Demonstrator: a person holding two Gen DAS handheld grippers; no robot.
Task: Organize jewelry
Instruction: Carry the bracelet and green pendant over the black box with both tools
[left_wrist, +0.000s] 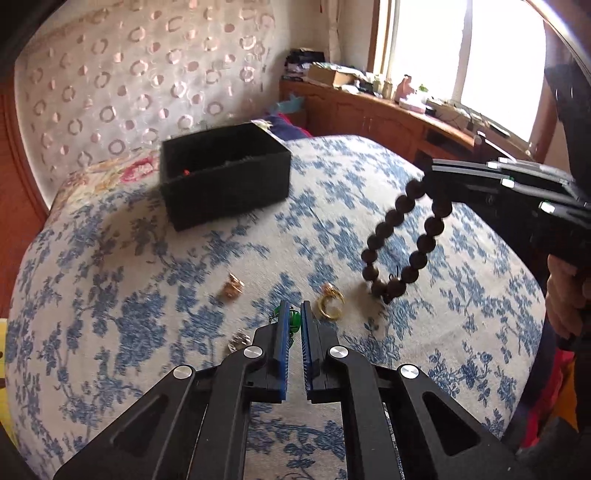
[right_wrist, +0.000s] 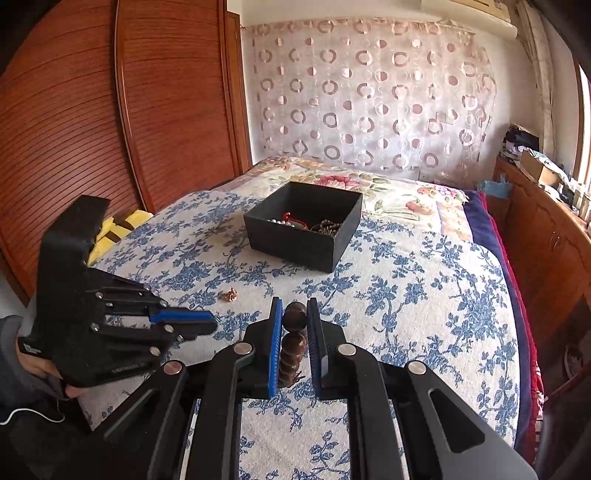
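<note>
A black jewelry box (left_wrist: 225, 173) stands on the bed's blue floral blanket; it also shows in the right wrist view (right_wrist: 306, 229) with pearls, red beads and a dark chain inside. My right gripper (right_wrist: 293, 314) is shut on a dark wooden bead bracelet (left_wrist: 402, 243), which hangs above the blanket. My left gripper (left_wrist: 294, 308) is shut on a green bead piece (left_wrist: 294, 320) low over the blanket. A gold ring (left_wrist: 330, 304), a gold ornament (left_wrist: 232, 290) and a clear crystal piece (left_wrist: 238, 340) lie on the blanket nearby.
A floral pillow (right_wrist: 369, 184) lies behind the box. A wooden wardrobe (right_wrist: 110, 110) stands left of the bed. A wooden cabinet (left_wrist: 388, 114) with clutter runs under the window at right. A yellow cloth (right_wrist: 110, 229) lies at the bed's left edge.
</note>
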